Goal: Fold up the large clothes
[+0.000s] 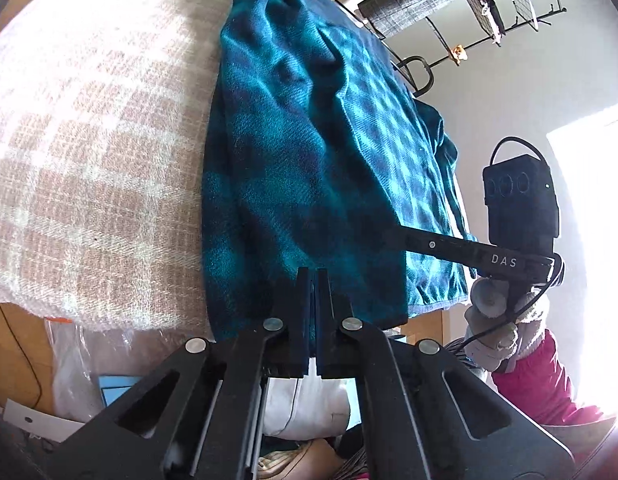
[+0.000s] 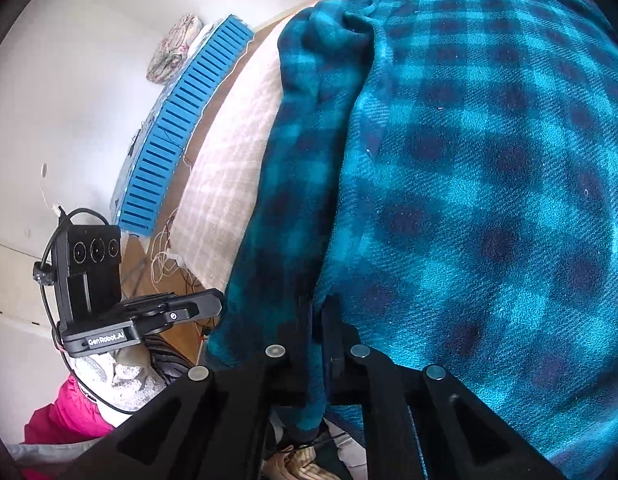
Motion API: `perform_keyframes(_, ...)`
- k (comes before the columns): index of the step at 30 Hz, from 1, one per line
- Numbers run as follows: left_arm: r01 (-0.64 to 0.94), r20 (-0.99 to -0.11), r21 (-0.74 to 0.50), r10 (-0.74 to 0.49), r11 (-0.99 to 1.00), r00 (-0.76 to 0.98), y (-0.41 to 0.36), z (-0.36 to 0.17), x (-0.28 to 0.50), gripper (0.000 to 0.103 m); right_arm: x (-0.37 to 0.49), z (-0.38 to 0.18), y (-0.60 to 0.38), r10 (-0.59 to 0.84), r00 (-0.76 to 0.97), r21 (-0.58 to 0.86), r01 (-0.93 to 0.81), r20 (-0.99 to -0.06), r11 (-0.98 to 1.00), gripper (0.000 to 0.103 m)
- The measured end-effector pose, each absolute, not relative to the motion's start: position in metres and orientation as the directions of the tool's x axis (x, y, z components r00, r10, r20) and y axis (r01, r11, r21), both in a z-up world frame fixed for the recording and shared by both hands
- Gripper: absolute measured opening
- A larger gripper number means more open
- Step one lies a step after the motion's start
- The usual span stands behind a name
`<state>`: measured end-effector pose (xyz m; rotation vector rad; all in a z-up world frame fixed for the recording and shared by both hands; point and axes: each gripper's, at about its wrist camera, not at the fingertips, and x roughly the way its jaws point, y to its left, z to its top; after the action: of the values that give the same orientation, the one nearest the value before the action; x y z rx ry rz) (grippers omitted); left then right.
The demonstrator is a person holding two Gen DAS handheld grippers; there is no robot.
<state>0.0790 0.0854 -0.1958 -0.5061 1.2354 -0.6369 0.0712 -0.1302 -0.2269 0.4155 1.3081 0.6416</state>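
Observation:
A large teal and navy checked fleece garment (image 1: 309, 140) lies on a bed covered by a pink and white checked blanket (image 1: 89, 140). My left gripper (image 1: 313, 280) is shut on the garment's near hem at the bed's edge. My right gripper (image 2: 319, 308) is shut on a fold of the same garment (image 2: 489, 200) near its hem. The right gripper also shows in the left wrist view (image 1: 393, 236), its fingers lying against the cloth. The left gripper shows in the right wrist view (image 2: 213, 304) at the garment's left edge.
A metal rack (image 1: 469, 8) with hanging clothes stands behind the bed. A blue slatted crate (image 2: 181, 136) leans on the white wall. Cables (image 2: 165, 256) lie on the wooden floor. Bags and clothes are piled below the bed edge (image 1: 309, 412). A bright window (image 1: 589, 200) is at right.

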Motion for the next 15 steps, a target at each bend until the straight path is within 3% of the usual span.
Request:
perform_keyframes(6,0.132,-0.726,-0.639,-0.651,0.758,0.222,0.097,-0.195,0.071,0.002,0.069,-0.216,-0.117,0.624,0.146,0.586,-0.234,-0.767,0.776,0.000)
perform_keyframes(9,0.049,-0.712,-0.686,-0.683,0.726,0.164,0.095,-0.212,0.080,0.038,0.070,-0.225,-0.121,0.618,0.142,0.586,-0.210,-0.774,0.783,0.000)
perform_keyframes(13,-0.016,-0.663,-0.744,-0.734,0.668,0.146,0.086,-0.228,0.094,0.040,0.068,-0.230,-0.126,0.586,0.151,0.553,-0.213,-0.796,0.805,0.001)
perform_keyframes(15,-0.026,-0.668,-0.740,-0.730,0.672,0.144,0.080,-0.232,0.099,0.033,0.067,-0.230,-0.128,0.571,0.158,0.536,-0.217,-0.806,0.816,0.001)
